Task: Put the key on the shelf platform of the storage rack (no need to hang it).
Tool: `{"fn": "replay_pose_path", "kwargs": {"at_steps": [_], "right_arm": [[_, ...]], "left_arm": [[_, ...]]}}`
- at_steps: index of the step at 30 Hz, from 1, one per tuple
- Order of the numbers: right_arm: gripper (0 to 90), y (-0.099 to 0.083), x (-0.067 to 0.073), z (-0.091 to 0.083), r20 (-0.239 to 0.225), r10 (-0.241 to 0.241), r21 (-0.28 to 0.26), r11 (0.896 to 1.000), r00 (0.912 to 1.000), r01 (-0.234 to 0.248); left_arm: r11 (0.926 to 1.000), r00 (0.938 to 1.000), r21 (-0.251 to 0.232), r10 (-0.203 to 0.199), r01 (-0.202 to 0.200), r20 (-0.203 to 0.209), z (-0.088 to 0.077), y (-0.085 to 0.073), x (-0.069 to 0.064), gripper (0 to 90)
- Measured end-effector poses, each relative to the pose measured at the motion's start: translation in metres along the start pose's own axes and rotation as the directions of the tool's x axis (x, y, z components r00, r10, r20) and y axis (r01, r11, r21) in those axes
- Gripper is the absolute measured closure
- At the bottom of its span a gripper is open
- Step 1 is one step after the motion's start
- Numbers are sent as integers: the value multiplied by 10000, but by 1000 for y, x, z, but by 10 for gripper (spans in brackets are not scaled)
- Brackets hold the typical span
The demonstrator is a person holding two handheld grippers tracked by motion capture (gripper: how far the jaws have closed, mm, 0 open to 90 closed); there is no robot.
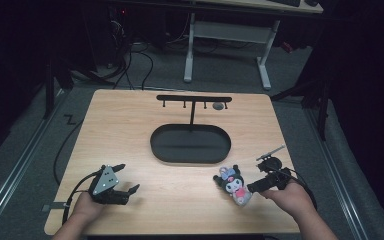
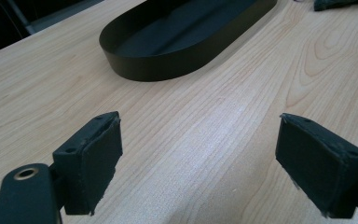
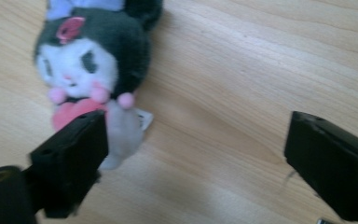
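Right gripper (image 3: 196, 154) spread wide beside plush (image 3: 93, 70), holding nothing, left gripper (image 2: 198, 158) spread over bare table (image 2: 205, 121).

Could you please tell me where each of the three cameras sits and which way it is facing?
High view: above the person's edge, looking forward and down on the table; shows both forearms, left tool, right tool.
Left gripper view: rides the left tool, looking along open jaws over bare wood to the tray.
Right gripper view: rides the right tool, looking down at the plush beside one jaw.
The high and right gripper views share the plush; the high and left gripper views share the tray.
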State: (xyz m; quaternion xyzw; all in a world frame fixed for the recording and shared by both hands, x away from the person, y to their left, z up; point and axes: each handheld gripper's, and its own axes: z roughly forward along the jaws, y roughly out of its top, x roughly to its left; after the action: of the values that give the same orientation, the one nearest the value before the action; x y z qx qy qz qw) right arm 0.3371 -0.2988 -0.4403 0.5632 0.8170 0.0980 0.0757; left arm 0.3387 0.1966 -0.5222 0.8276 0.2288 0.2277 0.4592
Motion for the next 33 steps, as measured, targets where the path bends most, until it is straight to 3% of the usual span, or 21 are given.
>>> {"fn": "replay_pose_path", "kwargs": {"at_steps": [7, 10, 16, 19, 24, 27, 33], "right_arm": [[0, 3, 20, 0, -111, -315, 294, 9991, 9994, 318], [0, 6, 35, 8, -279, -642, 434, 9969, 9975, 654], [4, 11, 52, 22, -551, -1083, 626, 9918, 9926, 1117], [5, 13, 55, 27, -469, -1416, 547, 9880, 9888, 1441], [25, 15, 62, 31, -416, -1265, 581, 9900, 9911, 1288], [29, 17, 65, 35, -348, -1577, 613, 9853, 9869, 1596], [80, 16, 69, 38, -68, -1558, 658, 9856, 9878, 1559]], "left_arm": [[10000, 10000, -39, -22, 22, 23, -1, 0, 1, 155], [10000, 10000, -41, -36, 36, -6, -1, 0, 1, 155], [10000, 10000, -39, 27, -27, 11, -1, 0, 0, 155], [10000, 10000, -37, 48, -48, -2, -1, 0, 0, 155], [10000, 10000, -37, 87, -87, 6, -1, 0, -1, 155], [10000, 10000, -40, 91, -91, 14, -1, -1, -1, 155], [10000, 10000, -59, 80, -80, 38, -1, -1, 0, 155]]}}
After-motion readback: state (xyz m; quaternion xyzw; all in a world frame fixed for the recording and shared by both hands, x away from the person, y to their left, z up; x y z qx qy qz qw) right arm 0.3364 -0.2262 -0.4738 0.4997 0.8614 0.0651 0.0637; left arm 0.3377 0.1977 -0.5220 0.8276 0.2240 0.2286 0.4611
